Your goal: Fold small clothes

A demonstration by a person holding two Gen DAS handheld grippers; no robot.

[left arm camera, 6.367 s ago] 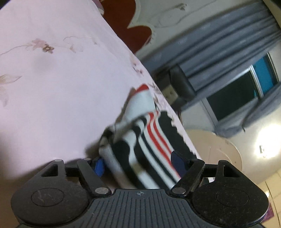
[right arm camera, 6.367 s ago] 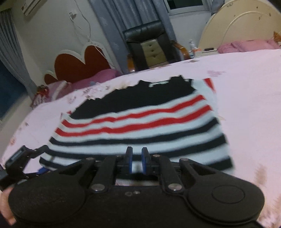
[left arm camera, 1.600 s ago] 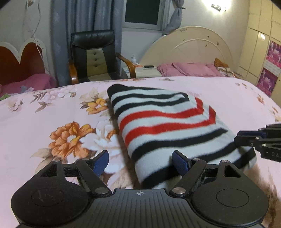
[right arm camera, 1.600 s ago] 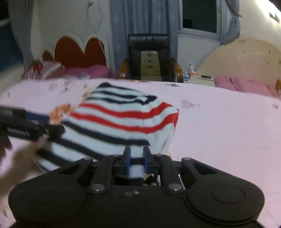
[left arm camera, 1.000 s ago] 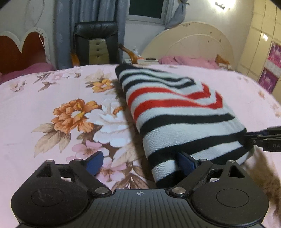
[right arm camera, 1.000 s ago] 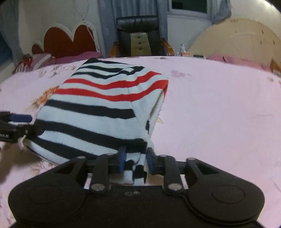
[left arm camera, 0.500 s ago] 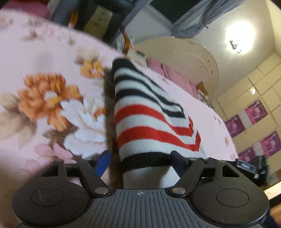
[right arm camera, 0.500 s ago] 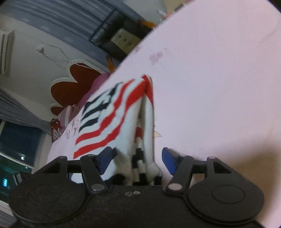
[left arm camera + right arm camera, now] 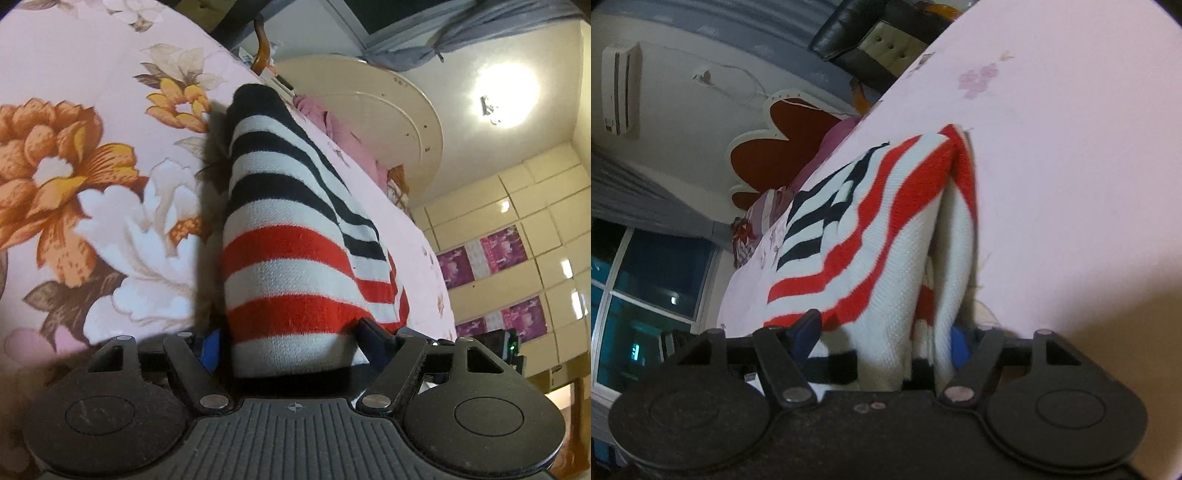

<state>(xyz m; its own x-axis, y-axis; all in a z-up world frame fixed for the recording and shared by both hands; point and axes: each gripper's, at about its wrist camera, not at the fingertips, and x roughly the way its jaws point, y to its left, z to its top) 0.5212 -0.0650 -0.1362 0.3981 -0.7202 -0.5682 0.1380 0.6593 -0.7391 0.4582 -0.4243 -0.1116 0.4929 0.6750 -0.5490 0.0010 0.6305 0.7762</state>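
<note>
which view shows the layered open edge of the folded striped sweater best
The right wrist view: the striped sweater shows its stacked layers gaping apart, running down between the right gripper jaws. The left wrist view shows only the smooth striped top and rounded fold inside the left gripper.

A bed covered in a pink sheet printed with large orange and white flowers. A folded striped sweater lies on it, with pink bedding at the far edge.

Folded striped sweater hiding behind the left gripper body, its near end lying out of sight
</note>
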